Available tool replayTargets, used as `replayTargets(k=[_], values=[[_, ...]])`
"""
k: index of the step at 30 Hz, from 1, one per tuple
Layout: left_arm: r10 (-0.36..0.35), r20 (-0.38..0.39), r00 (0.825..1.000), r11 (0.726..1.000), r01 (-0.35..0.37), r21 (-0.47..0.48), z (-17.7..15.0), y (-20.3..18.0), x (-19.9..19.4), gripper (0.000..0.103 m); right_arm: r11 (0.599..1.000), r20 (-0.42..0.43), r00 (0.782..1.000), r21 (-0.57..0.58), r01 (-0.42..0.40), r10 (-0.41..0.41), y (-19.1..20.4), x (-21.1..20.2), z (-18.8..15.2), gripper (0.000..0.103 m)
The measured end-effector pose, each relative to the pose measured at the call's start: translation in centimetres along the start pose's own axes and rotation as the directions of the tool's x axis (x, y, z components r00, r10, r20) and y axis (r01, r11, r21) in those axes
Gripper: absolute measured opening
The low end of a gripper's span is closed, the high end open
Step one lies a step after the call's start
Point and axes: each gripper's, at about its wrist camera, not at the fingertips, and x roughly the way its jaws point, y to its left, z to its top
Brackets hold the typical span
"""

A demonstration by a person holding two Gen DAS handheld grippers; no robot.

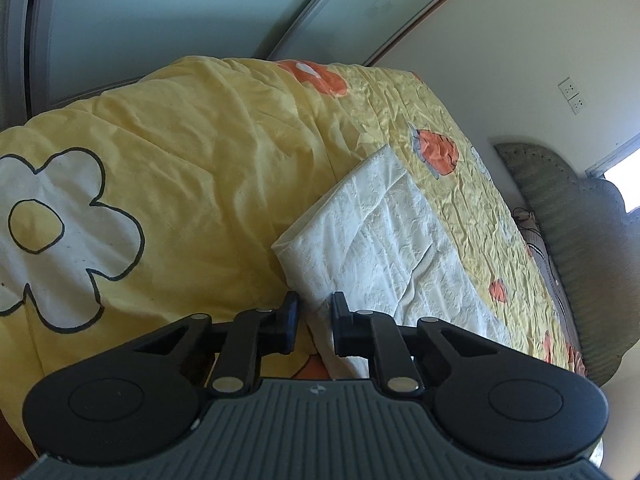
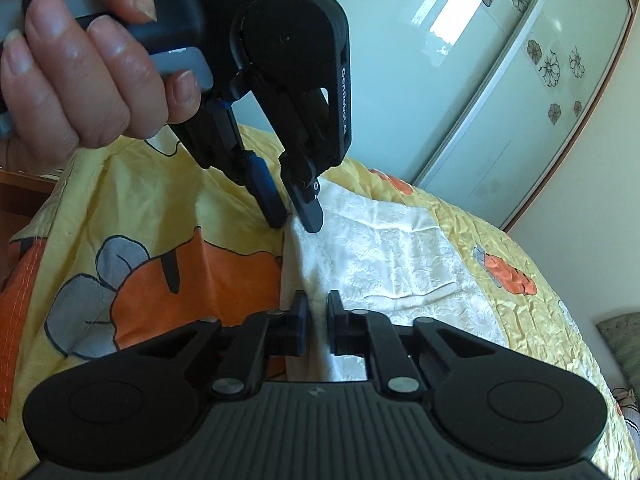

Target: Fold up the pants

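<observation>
1. Location: the white textured fabric pants, already doubled into a long flat panel, lie on the yellow quilted bedspread with orange and white flower prints, their near edge at both grippers
2. Left gripper: jaws narrowed to a small gap with the near corner of the pants between them; in the right wrist view the fingertips press down at the cloth edge. Grip appears to be on the pants
3. Right gripper: jaws almost fully shut, pinching a raised ridge of the white cloth
4. Risk, largest: either gripper may catch only the top layer, so a lift would peel the layers apart and spoil the fold
5. Risk: the bedspread sits just beside the left gripper's outer finger; catching it would drag the bedding along
6. Risk: the two grips sit close together on one edge, so the far end may sag or twist when lifted
7. Hidden: layer count in each pinch, the pants' waistband and hems, and the edge beneath the gripper bodies cannot be made out
8. The hand holding the left gripper is cut off at the frame edge
</observation>
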Motion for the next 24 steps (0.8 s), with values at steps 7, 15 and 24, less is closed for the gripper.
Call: replayTargets(k=[7,15,24], values=[[0.066,0.053,0.996,0.995,-0.069,0.066,-0.7,-0.7,0.8,0.016,0.996,-0.011,0.997,0.060,-0.069,0.070,-0.7,1.2,0.9,0.004],[0.137,0.147,0.980,0.966,-0.165,0.200,-1.2,-2.5,-1.0,0.037,0.947,0.087,0.992,0.303,-0.110,0.088,-5.2,-6.0,-1.5,0.007],[0.054,0.250,0.967,0.782,-0.196,0.591,-6.8,-12.6,-1.7,0.056,0.598,-0.257,0.929,0.712,0.369,-0.267,-15.8,-18.1,-17.8,0.009]])
